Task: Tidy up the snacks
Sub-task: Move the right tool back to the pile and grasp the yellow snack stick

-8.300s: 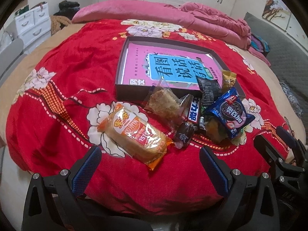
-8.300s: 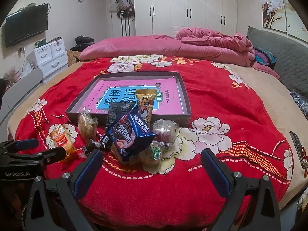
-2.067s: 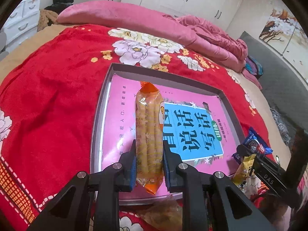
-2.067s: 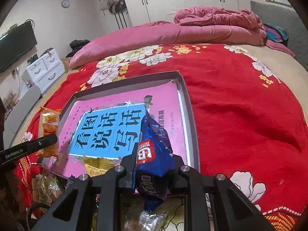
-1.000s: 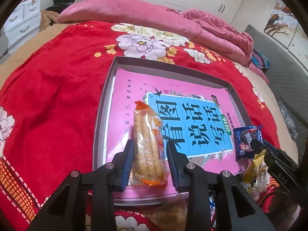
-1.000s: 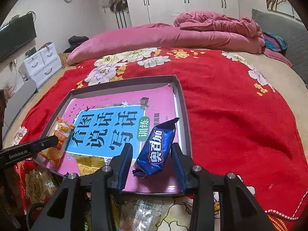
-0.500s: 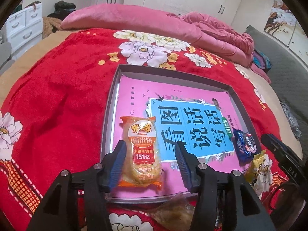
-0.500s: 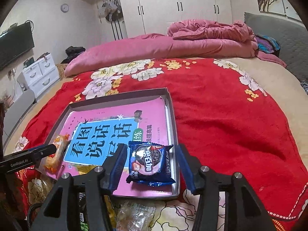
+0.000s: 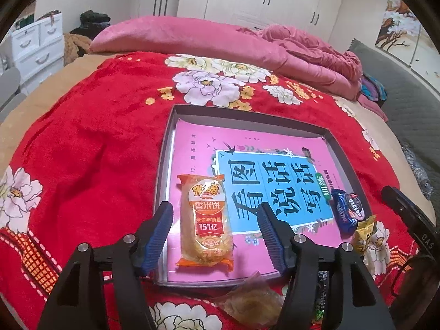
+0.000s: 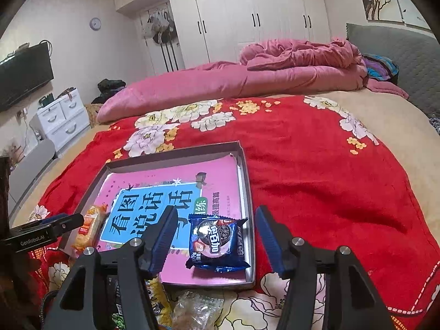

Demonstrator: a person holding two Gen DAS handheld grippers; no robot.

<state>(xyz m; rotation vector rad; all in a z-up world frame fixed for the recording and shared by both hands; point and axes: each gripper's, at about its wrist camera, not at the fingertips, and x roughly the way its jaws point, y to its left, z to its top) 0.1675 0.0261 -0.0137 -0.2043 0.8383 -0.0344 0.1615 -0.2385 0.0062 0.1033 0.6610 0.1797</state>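
- The left gripper (image 9: 214, 231) is released and its jaws are opening; the rice cracker pack (image 9: 205, 221) lies flat between them, and the pads do not press on it.
- In the left view this orange pack is in the tray (image 9: 247, 115), at about 7 o'clock of it, near the left wall and the near wall.
- The right gripper (image 10: 217, 236) is also released, with jaws opening; the blue cookie pack (image 10: 218, 243) lies between them, apart from both pads.
- In the right view the cookie pack rests in the tray (image 10: 176, 152) at about 5 o'clock, just beside the right wall.
- The tray floor is covered by a pink book (image 9: 247, 148) with a blue panel of big characters; both packs lie on it.
- The tray sits on a red blanket (image 9: 96, 143) with white flowers, on a bed.
- Outside the tray, by its near wall, other snacks wait: a clear wrapped pastry (image 9: 251, 301) at 6 o'clock of the left view and a yellow pack (image 9: 364, 233) at 4 o'clock, next to the cookie pack (image 9: 347, 210).
- In the right view a clear wrapped snack (image 10: 196, 312) lies at 6 o'clock, below the tray.
- A pink quilt (image 10: 247, 79) is piled at 12 o'clock, well apart from the tray.
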